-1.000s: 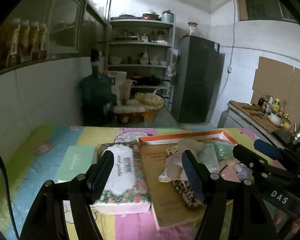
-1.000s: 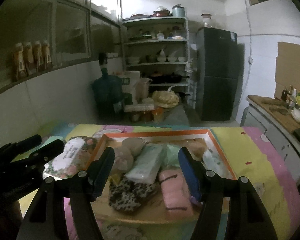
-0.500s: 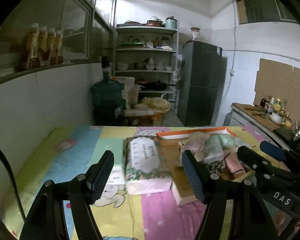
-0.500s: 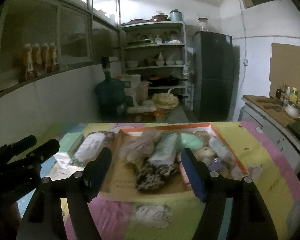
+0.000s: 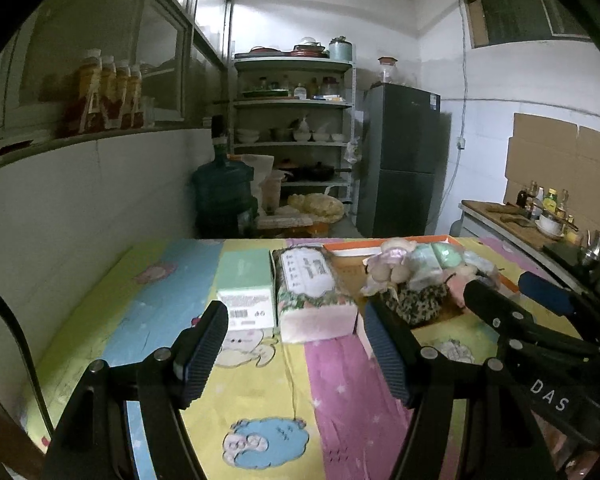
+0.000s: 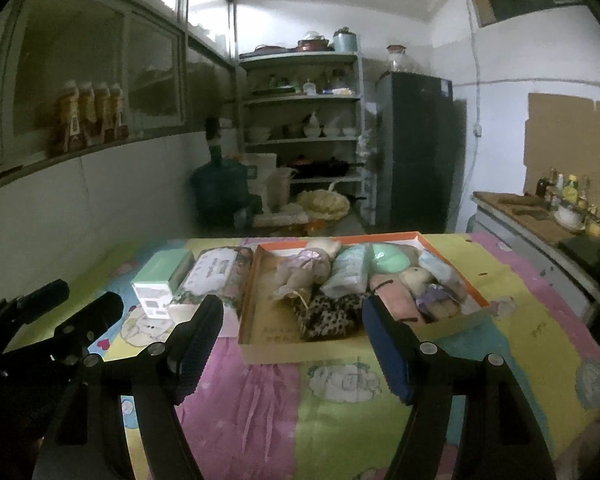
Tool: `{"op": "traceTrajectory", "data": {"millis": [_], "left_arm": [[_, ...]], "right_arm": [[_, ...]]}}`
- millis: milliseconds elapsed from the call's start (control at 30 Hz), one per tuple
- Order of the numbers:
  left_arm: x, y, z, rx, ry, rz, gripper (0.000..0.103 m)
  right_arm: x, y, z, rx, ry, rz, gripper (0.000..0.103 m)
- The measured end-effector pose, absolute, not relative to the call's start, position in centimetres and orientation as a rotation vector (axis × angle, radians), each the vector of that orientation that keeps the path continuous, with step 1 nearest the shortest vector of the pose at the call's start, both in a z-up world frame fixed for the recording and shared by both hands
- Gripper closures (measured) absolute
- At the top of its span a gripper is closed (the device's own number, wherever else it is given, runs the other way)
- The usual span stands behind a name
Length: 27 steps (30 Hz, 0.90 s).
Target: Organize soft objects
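Note:
An orange-rimmed cardboard tray on the colourful table mat holds several soft things: a leopard-print pouch, a pink roll, a mint-green cushion, a tissue pack and plush toys. Left of the tray lie a floral tissue pack and a mint-green box. My left gripper hangs open and empty over the mat, short of the floral pack. The right gripper is open and empty too, in front of the tray's near edge.
A wall runs along the left edge of the table. Beyond the table stand a blue water jug, a shelf unit with dishes and a dark fridge. A counter with bottles stands at the right.
Both grippers have drawn back from the tray and packs, which now look smaller and farther off. The right jaws have widened a little. Nothing on the table has moved.

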State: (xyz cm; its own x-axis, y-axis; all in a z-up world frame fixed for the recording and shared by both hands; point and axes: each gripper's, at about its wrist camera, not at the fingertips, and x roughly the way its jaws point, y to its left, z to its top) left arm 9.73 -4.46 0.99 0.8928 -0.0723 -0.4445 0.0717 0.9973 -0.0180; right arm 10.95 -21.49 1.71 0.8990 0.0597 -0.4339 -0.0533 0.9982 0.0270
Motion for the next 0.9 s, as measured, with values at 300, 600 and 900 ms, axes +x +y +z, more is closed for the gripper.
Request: {"op": "traceTrajectory", "data": {"millis": [300,600,900], "left_arm": [[6.3,-3.7,0.7,-0.006,0.438,-0.051,0.033],[3.9,-3.4,1.2,-0.018,0.420,-0.035,0.033],[1.5,-2.8,1.1,-0.046,0.404,-0.020,0.033]], "right_arm": [[7.4,-20.4,1.2,0.039,0.444,0.067,0.029],[4.4,-20.0,1.3,0.025,0.420,0.024,0.029],[1.5,-20.1,1.3,0.020,0.389,-0.010,0.029]]}}
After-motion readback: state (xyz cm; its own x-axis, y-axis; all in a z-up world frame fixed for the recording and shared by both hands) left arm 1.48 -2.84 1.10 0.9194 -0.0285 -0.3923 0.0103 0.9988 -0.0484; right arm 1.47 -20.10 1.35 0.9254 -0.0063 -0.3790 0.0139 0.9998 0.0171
